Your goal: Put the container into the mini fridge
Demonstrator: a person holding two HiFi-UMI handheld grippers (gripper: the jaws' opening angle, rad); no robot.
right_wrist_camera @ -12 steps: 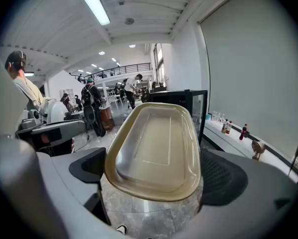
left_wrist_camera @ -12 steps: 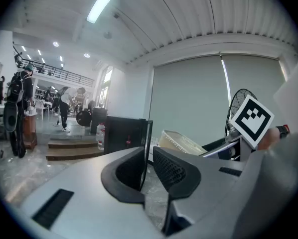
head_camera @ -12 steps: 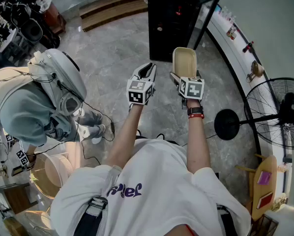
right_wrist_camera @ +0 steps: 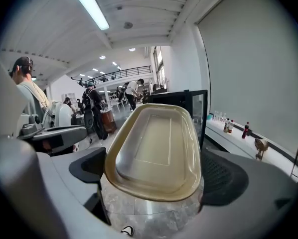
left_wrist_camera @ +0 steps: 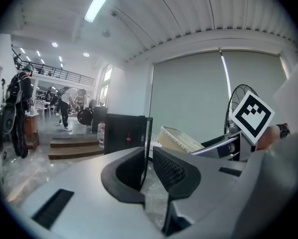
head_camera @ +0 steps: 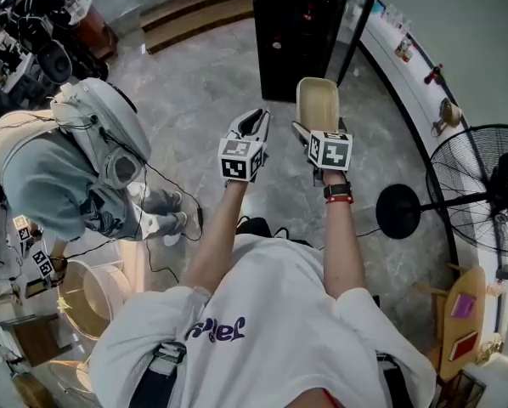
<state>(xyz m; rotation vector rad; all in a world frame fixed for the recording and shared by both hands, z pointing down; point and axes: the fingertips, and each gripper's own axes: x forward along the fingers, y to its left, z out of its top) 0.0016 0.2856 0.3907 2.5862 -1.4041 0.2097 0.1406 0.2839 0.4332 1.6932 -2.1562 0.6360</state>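
Note:
A beige container (head_camera: 318,104) with a clear lid is held off the floor, and my right gripper (head_camera: 320,129) is shut on it. In the right gripper view the container (right_wrist_camera: 154,148) fills the space between the widely spread jaws of the right gripper (right_wrist_camera: 156,177). The black mini fridge (head_camera: 296,32) stands straight ahead with its glass door (head_camera: 356,24) swung open to the right. It also shows in the right gripper view as the fridge (right_wrist_camera: 179,97). My left gripper (head_camera: 252,124) hovers beside the right one, shut and holding nothing. In its own view the left gripper (left_wrist_camera: 148,166) points toward the fridge (left_wrist_camera: 124,133).
A person in a grey hoodie (head_camera: 59,168) crouches at the left with cables on the floor. A standing fan (head_camera: 483,194) and its round base (head_camera: 398,213) are at the right. A white ledge (head_camera: 407,66) runs along the wall. Wooden steps (head_camera: 194,15) lie behind.
The fridge appears slightly nearer and larger in the head view. Both grippers keep their places, the container still in the right one. The crouching person has shifted a little.

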